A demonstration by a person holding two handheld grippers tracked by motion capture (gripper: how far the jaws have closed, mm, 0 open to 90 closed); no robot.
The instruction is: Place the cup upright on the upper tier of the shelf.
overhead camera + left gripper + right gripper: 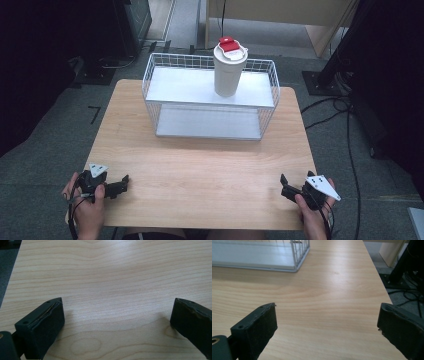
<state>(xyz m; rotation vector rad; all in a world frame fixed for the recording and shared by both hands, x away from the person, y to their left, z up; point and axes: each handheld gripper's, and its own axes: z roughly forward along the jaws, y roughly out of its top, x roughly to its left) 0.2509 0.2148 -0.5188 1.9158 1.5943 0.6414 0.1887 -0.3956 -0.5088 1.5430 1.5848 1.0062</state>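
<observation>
High view: both tools idle, jaws apart, empty: left tool (118,186), right tool (289,191) at near table (200,170) edge. Cup (229,70) upright on rack (165,90) top shelf, well apart. Approach level, grip mid-body.

The left gripper (122,183) sits low at the near left of the worktop (200,165), held in the left hand (89,202), its fingers (42,325) spread wide with nothing between them. The right gripper (284,186), in the right hand (315,212), mirrors it at the near right, fingers (257,326) likewise apart, seemingly just above the surface.
</observation>
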